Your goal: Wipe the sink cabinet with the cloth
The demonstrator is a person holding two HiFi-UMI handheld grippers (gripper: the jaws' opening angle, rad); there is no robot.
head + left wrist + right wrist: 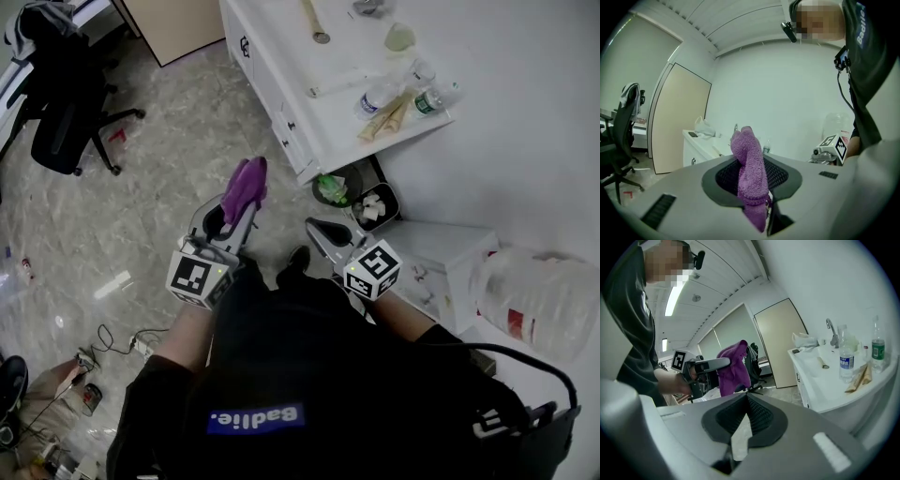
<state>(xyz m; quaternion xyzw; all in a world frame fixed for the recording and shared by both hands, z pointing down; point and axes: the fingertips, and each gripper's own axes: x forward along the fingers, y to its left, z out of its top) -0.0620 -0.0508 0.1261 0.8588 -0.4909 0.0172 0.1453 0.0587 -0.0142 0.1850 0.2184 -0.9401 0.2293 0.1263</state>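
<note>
A purple cloth [246, 185] sticks up from my left gripper [234, 217], which is shut on it and held over the floor, short of the cabinet. In the left gripper view the cloth [750, 164] stands pinched between the jaws of that gripper [752, 176]. The white sink cabinet [292, 120] stands ahead at top centre, drawers facing me; the same cabinet [820, 380] fills the right of the right gripper view. Beside the left one, my right gripper [321, 229] is shut with nothing in it; its jaws meet in the right gripper view [747, 401].
Bottles [427, 98] and small items lie on the cabinet top, with a faucet [830, 329] at the basin. Two small bins [356, 197] sit at the cabinet's near corner. A white box [450, 255] and water jug [539, 292] stand right. A black office chair [56, 122] is far left; cables [117, 342] lie on the floor.
</note>
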